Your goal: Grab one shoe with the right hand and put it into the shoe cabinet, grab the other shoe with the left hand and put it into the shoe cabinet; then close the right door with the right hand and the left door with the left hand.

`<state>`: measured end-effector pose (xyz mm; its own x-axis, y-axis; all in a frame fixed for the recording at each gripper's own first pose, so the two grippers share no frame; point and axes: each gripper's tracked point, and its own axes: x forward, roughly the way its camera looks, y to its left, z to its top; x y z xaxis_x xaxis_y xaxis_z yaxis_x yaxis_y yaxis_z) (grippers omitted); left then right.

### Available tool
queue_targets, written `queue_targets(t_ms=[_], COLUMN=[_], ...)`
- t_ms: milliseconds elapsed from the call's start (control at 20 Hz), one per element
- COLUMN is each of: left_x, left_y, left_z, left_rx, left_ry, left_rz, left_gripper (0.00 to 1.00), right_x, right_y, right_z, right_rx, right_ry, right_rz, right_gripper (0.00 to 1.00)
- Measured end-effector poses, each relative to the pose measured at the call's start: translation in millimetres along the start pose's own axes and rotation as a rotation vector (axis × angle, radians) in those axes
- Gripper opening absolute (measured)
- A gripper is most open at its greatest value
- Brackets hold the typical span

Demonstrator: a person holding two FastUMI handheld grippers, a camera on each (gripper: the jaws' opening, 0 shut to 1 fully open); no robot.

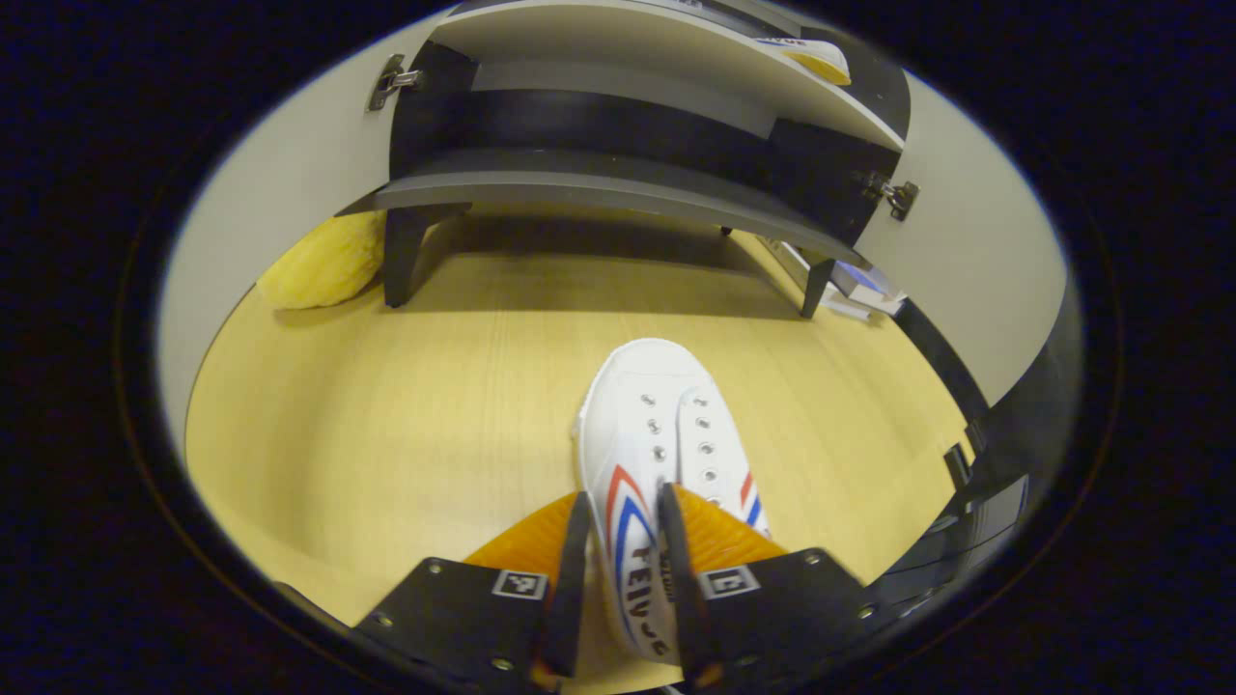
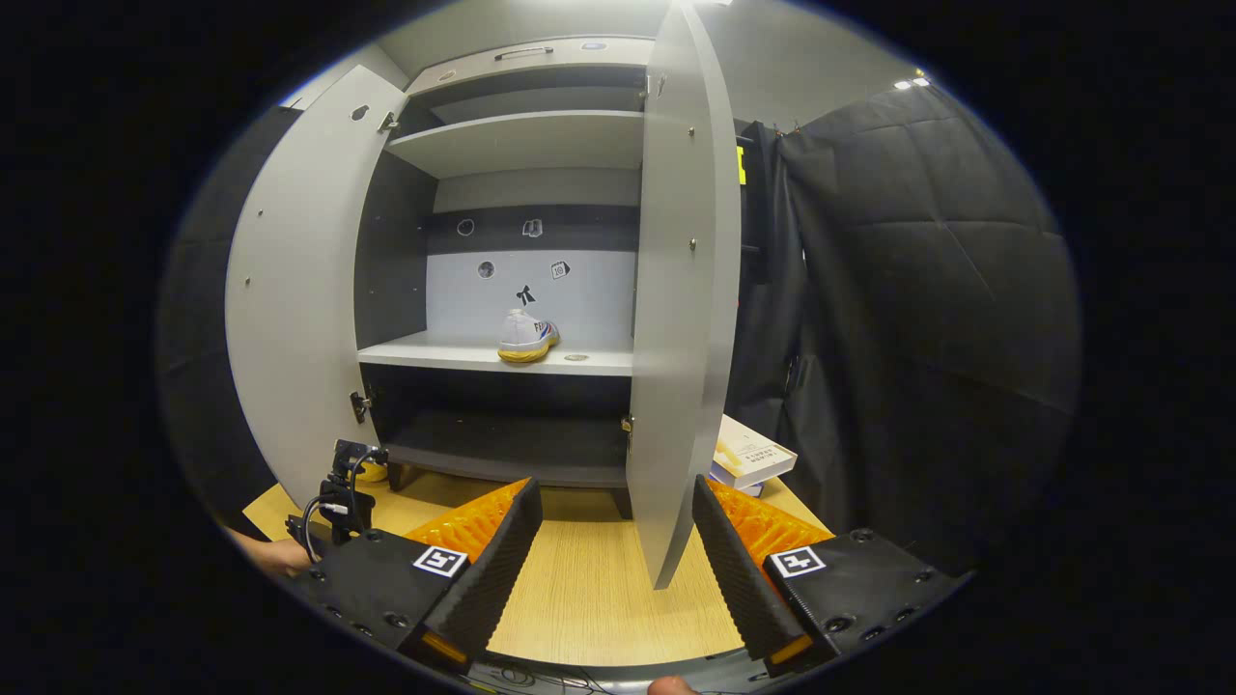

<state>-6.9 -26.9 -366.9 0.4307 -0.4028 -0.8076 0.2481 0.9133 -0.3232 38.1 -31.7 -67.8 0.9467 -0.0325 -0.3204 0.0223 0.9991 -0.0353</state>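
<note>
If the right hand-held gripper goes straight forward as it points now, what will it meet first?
Probably the open right door of the cabinet: its edge stands directly ahead of the open right hand-held gripper. Depth is unclear.

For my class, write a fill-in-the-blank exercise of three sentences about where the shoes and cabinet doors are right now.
1. The left claw is shut on a white ____ on the floor.
2. The other shoe sits on a cabinet ____.
3. Both cabinet doors, the left door and the right door, stand ____.

Missing words: shoe; shelf; open
</note>
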Motion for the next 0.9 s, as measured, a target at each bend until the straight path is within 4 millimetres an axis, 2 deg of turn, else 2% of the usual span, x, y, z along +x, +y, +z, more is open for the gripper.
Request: queue_targets(t_ms=[50, 100, 150, 200, 300, 350, 500, 700, 900], left_x=[0.2, 2.2, 0.0, 4.7, 2.6, 1.8, -2.0, -17.0, -38.0], left_y=[2.0, 2.5, 2.6, 1.2, -0.5, 0.2, 0.1, -3.3, -9.4], left_z=[-0.8, 1.0, -0.5, -1.4, -0.1, 0.3, 10.9, 23.6, 58.5], left_rx=[0.013, 0.013, 0.002, -0.02, -0.035, -0.022, 0.016, 0.006, 0.003], left_ry=[-0.003, -0.005, 0.002, -0.008, -0.031, -0.033, -0.073, -0.126, -0.198], left_rz=[0.005, 0.013, 0.025, 0.023, 0.047, 0.056, 0.086, 0.127, 0.164], left_gripper=[0.36, 0.36, 0.26, 0.26, 0.05, 0.02, 0.02, 0.02, 0.01], right_x=[0.0, 0.0, -0.3, -0.4, -0.5, -1.8, -4.1, -7.7, -10.9], right_y=[-0.4, -0.8, -1.4, -2.2, -5.5, -6.7, -7.9, -8.6, -5.5], right_z=[-0.4, -0.1, -1.0, -1.9, -4.6, -6.6, -10.1, -13.2, -19.2], right_rx=[0.001, 0.002, 0.0, -0.004, -0.013, -0.015, -0.02, -0.025, -0.029], right_ry=[-0.001, -0.002, -0.002, -0.001, 0.004, 0.007, 0.009, -0.009, -0.013], right_rz=[0.005, 0.009, 0.014, 0.018, 0.025, 0.032, 0.064, 0.115, 0.188], right_gripper=[0.98, 0.98, 0.98, 0.97, 0.98, 0.98, 0.98, 0.98, 0.98])
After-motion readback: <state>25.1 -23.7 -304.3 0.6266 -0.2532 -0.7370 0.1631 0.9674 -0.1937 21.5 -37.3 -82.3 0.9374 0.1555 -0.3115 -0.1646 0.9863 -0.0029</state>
